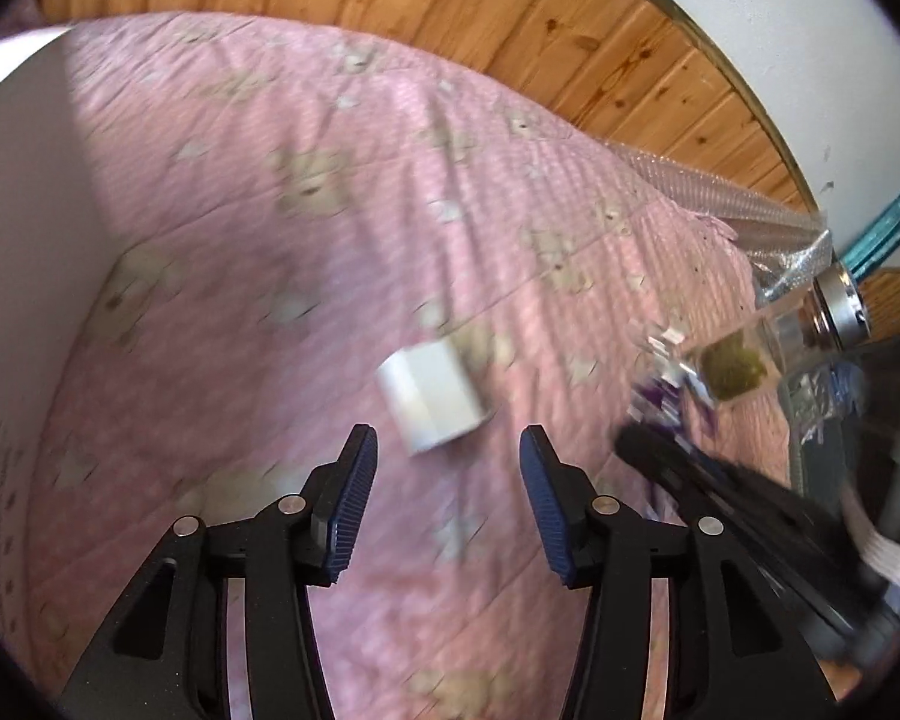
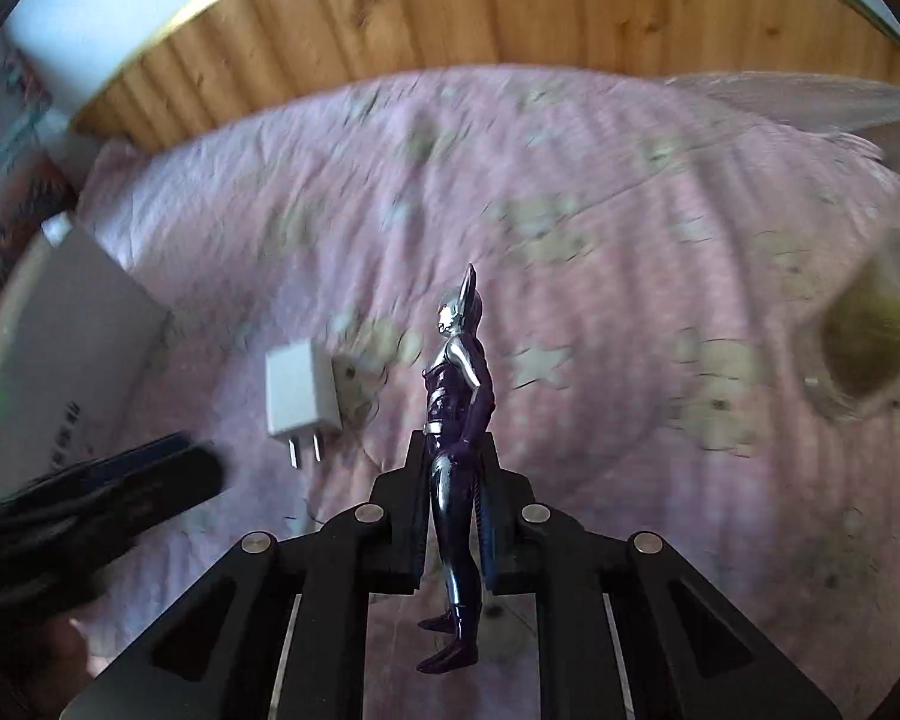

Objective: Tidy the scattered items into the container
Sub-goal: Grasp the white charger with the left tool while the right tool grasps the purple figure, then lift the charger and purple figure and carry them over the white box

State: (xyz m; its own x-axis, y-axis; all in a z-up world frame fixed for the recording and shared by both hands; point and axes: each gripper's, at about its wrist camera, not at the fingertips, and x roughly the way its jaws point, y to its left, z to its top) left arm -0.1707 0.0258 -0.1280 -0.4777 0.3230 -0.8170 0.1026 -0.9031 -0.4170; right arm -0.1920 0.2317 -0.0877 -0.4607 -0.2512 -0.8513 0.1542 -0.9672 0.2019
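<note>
Pink quilted bedspread [image 1: 282, 192] with pale bear and star prints covers the work surface; wood-panelled wall [image 1: 510, 18] behind it. Left gripper [image 1: 447, 450] hangs over the spread, blue-padded jaws wide apart, nothing between them. White plug-in charger [image 1: 432, 399] lies on the fabric just ahead of those open jaws, not touched; in the right wrist view the same charger [image 2: 303, 390] lies flat with its two prongs pointing toward the camera. Right gripper [image 2: 453, 450] has its jaws clamped on a purple-and-silver toy figure [image 2: 453, 396], gripped about the hips and legs, head and upper body standing up beyond the fingertips, feet hanging down between the gripper arms, clear of the bedspread. In the left wrist view the right gripper enters from the right edge, blurred, with bits of purple showing at its tip. White box wall [image 1: 24, 252] fills the left edge of the left view, printing on its lower side; in the right wrist view the same white box [image 2: 72, 348] sits at the left, near the charger. Glass jar [image 1: 774, 348] with metal lid and greenish contents lies on its side at the right of the spread; in the right view it is only a blurred dark-green patch. Clear bubble-textured plastic [image 1: 720, 192] lies along the bed's far edge.
</note>
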